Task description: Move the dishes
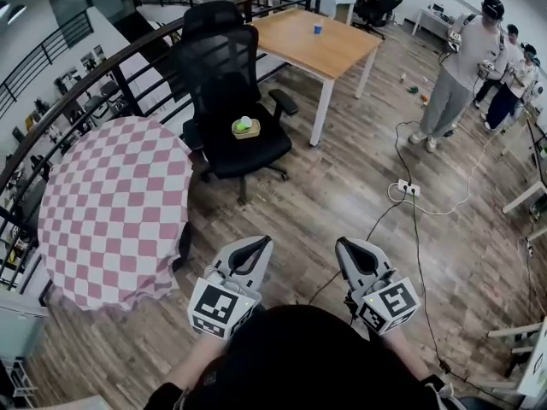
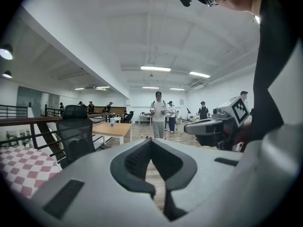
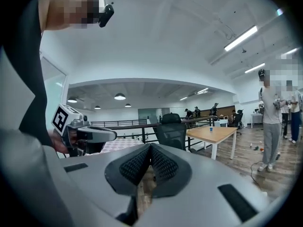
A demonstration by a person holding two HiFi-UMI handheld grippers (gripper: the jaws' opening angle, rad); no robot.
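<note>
Fingers [image 2: 135, 162] pressed together and empty on left gripper [image 1: 256, 244] and right gripper [image 1: 346, 246], likely just carried idle with nothing in reach; dish [image 1: 245, 127] sits well ahead of them on the chair [image 1: 256, 154], checkered desk [image 1: 111, 203] off left.

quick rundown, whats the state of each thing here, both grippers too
left gripper: shut, nothing between the jaws
right gripper: shut, nothing between the jaws
office chair: upright, nobody in it
dish: resting on the office chair's seat, something green and white in it
round table: covered in pink and white checks
blue cup: standing on the wooden table
</note>
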